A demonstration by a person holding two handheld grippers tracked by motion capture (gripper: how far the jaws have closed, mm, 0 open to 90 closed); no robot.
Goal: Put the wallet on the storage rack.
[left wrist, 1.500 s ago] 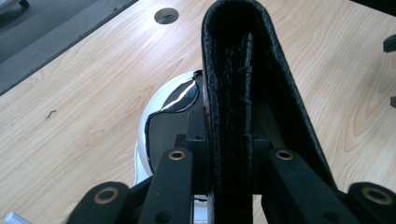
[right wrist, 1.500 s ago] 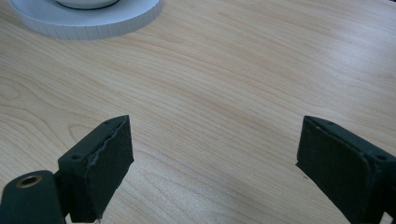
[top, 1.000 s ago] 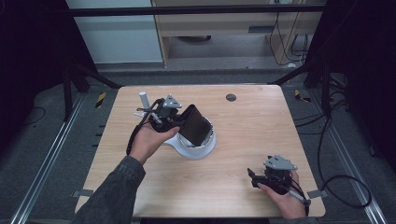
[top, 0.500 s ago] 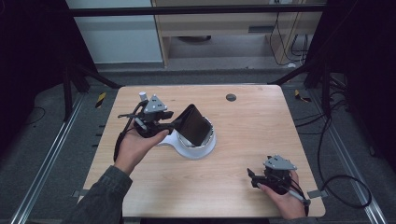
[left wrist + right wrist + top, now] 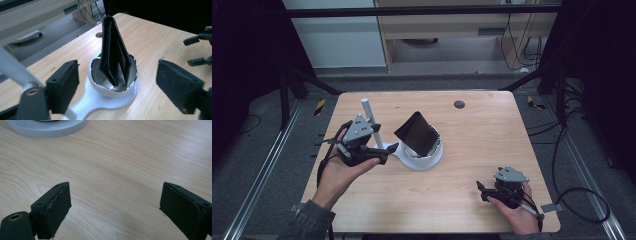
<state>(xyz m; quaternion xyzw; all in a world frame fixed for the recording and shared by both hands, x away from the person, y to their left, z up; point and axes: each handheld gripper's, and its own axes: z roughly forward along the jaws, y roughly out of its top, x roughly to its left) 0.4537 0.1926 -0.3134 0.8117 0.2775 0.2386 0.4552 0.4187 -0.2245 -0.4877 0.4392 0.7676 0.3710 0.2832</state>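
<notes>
Gaping empty, both hand-held grippers [image 5: 377, 152] [image 5: 484, 192]

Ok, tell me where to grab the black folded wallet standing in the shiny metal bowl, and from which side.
Grip the black folded wallet near its narrow top, where its leaves meet above the shiny metal bowl rim. Lower down, the leaves splay apart inside the bowl. Come from the left gripper side, jaws open, closing across the thin faces. The white upright post beside that hand probably needs avoiding.

Table [image 5: 492, 135]: pale wood grain under my jaws, smooth, low sheen.
Bowl [image 5: 113, 83]: between my left jaws, mirror-bright metal inside.
Base [image 5: 100, 102]: white matt plastic, ribbed rim.
Wallet [image 5: 115, 57]: black, matt, perhaps leather.
My pads [image 5: 52, 211]: black, matt, rubbery.
</notes>
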